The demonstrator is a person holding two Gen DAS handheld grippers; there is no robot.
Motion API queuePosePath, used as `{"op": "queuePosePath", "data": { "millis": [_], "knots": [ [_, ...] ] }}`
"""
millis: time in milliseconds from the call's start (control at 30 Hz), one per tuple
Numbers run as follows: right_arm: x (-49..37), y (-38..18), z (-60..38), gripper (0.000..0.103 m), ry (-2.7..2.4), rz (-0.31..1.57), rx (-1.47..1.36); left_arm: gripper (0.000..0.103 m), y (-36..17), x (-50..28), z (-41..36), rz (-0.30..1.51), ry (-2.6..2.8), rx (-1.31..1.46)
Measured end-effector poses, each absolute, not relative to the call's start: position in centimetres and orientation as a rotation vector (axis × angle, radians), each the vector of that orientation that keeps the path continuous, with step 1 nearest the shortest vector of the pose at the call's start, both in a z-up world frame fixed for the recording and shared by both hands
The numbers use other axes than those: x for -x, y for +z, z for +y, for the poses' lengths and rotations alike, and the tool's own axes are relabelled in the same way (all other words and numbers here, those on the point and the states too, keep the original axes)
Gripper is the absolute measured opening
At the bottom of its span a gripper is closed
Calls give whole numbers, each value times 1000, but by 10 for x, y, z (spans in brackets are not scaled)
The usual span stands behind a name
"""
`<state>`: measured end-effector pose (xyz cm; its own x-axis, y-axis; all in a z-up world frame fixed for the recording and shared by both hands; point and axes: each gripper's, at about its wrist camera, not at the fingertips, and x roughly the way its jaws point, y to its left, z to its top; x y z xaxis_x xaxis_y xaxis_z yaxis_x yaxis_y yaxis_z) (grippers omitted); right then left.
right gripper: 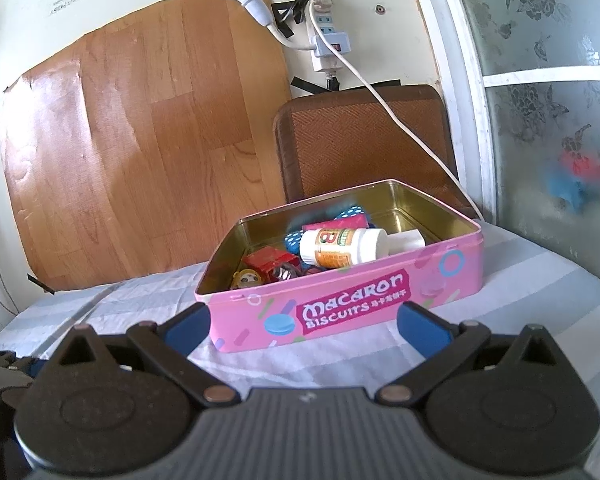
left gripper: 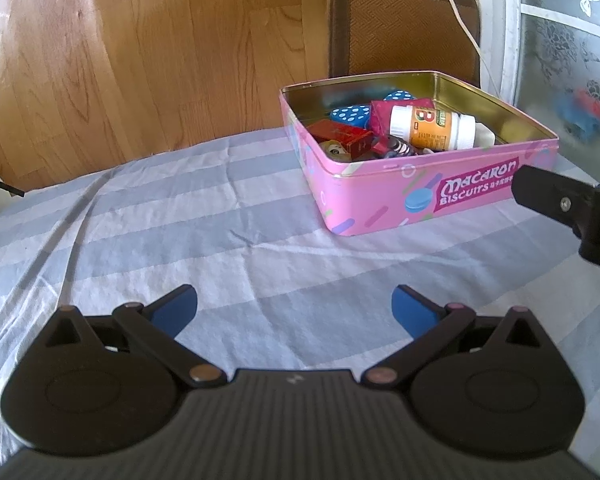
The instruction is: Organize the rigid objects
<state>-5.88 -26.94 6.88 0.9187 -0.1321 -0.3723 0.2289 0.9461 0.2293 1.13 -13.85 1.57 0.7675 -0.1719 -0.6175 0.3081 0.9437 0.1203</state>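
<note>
The striped cloth (left gripper: pixel 180 220) looks bare. The pink tin (right gripper: pixel 340 304) sits on it, full of small things, with a white bottle (right gripper: pixel 340 248) on top. Both claws, left gripper (left gripper: pixel 296 308) and right gripper (right gripper: pixel 304 324), are wide apart and hold nothing near the tin. The tidying looks about done; next maybe find a lid.

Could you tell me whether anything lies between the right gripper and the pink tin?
Nothing visible does. The right gripper is open, facing the pink tin across bare striped cloth. The white bottle lies inside the tin, not in front.
</note>
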Motion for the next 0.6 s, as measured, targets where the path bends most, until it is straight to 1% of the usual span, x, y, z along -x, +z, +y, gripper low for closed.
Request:
{"op": "queuePosePath", "data": {
  "millis": [600],
  "knots": [
    [59, 66, -270, 103, -186, 370, -278, 103, 12, -15, -140, 733, -319, -178]
  ]
}}
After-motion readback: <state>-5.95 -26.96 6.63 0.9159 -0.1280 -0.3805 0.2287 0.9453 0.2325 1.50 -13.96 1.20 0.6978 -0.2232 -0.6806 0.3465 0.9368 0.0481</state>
